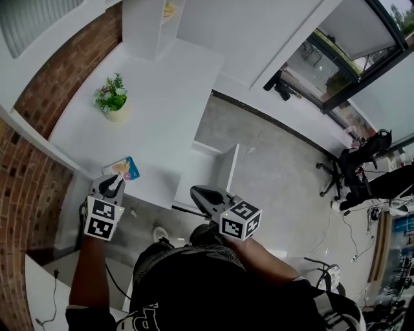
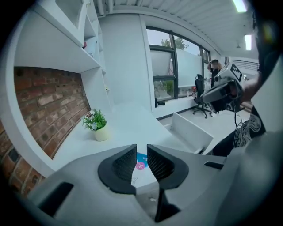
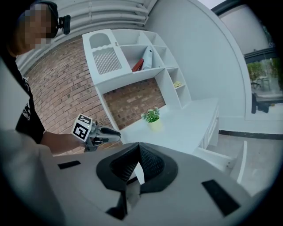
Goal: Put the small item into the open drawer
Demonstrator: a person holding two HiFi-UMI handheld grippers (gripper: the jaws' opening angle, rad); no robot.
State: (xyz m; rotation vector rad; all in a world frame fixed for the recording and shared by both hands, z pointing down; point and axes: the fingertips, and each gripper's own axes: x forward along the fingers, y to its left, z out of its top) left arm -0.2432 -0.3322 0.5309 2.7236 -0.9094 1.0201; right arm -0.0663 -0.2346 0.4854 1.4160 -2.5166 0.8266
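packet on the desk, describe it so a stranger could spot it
On the white desk by the brick wall, look at the near edge, left of the open drawer. The packet lies flat there, blue, unlike the green upright plant farther back.

I am standing in an office. A long white bench [image 1: 168,90] with a drawer [image 1: 229,169] pulled out runs along a brick wall [image 1: 45,97], with white shelving [image 3: 132,53] fixed above it and a small potted plant [image 1: 113,98] on top. Across the grey floor [image 1: 272,155] I see a black swivel chair [image 1: 343,169], tall windows [image 2: 170,66], ceiling strip lights [image 2: 241,5] and loose cables [image 1: 354,233] near other workplaces.
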